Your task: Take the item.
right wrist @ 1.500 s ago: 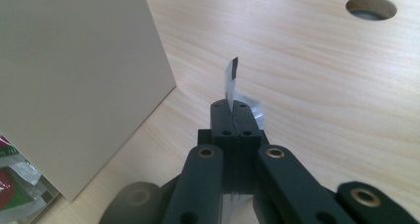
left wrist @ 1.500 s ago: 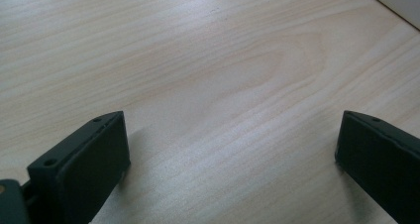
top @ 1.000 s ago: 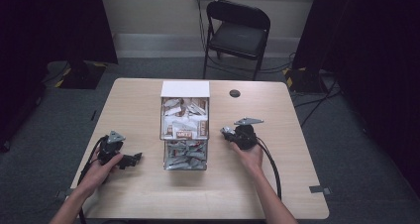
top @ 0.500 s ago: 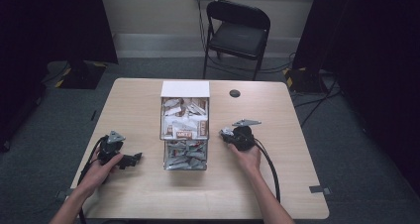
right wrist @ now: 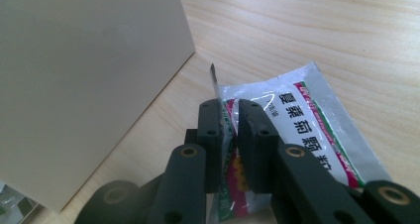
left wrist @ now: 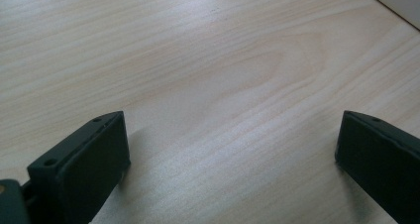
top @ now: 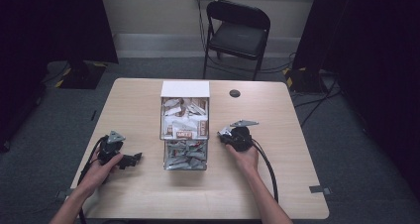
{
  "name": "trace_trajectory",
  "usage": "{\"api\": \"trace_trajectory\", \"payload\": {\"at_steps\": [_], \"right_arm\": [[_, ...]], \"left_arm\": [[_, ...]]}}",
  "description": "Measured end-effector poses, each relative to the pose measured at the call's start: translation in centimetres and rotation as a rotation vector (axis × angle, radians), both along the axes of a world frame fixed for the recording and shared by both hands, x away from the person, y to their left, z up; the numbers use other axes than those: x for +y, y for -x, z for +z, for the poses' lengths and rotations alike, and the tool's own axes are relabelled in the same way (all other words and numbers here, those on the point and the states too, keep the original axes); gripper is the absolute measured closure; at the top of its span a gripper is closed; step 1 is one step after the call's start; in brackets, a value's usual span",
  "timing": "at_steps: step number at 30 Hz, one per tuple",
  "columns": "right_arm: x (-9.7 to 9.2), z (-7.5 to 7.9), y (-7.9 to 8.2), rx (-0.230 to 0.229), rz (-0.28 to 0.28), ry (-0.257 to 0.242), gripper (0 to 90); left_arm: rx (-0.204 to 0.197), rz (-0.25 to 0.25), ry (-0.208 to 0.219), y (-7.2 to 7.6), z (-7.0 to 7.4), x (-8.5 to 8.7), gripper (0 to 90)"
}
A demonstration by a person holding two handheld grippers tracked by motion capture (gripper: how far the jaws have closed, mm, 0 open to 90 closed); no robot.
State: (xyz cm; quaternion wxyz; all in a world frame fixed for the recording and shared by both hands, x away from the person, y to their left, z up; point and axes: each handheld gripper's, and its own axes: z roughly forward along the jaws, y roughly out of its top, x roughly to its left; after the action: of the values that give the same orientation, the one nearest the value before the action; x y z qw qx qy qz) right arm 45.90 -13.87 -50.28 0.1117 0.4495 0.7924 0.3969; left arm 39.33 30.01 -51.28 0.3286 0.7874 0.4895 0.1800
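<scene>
A silver sachet [right wrist: 302, 120] with red, green and black print lies on the wooden table [top: 277, 184] beside the pale wall of a box [right wrist: 84, 75]. My right gripper [right wrist: 233, 110] has one edge of the sachet between its jaws. They have just been opening, and a narrow gap shows beside the foil. In the high view the right gripper [top: 225, 133] rests just right of the clear box [top: 184, 130], which holds several sachets. My left gripper [top: 134, 158] lies on the table left of the box. It is open [left wrist: 233, 144] over bare wood.
A white flap [top: 184, 88] stands at the far side of the box. A small black disc [top: 235, 93] lies near the table's far edge. A black folding chair [top: 237, 30] stands beyond the table. Cables trail from both grippers toward the near edge.
</scene>
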Motion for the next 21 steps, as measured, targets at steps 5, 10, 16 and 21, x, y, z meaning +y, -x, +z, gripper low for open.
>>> {"api": "trace_trajectory", "payload": {"at_steps": [5, 10, 16, 21], "right_arm": [[0.13, -0.01, -0.04, 0.000, -0.001, -0.010, 71.8], [0.24, -0.01, -0.11, 0.001, 0.021, -0.012, 64.0], [0.36, 0.26, 0.01, -0.017, 0.004, -0.002, 53.3], [0.20, 0.56, 0.02, -0.031, -0.008, -0.005, 38.3]], "left_arm": [[0.000, 0.000, 0.000, 0.00, 0.00, 0.00, 0.0], [-0.001, 0.000, -0.001, -0.01, 0.00, 0.01, 0.0], [-0.001, 0.000, -0.001, -0.01, 0.00, 0.01, 0.0], [-0.001, 0.000, -0.001, -0.01, 0.00, 0.01, 0.0]]}}
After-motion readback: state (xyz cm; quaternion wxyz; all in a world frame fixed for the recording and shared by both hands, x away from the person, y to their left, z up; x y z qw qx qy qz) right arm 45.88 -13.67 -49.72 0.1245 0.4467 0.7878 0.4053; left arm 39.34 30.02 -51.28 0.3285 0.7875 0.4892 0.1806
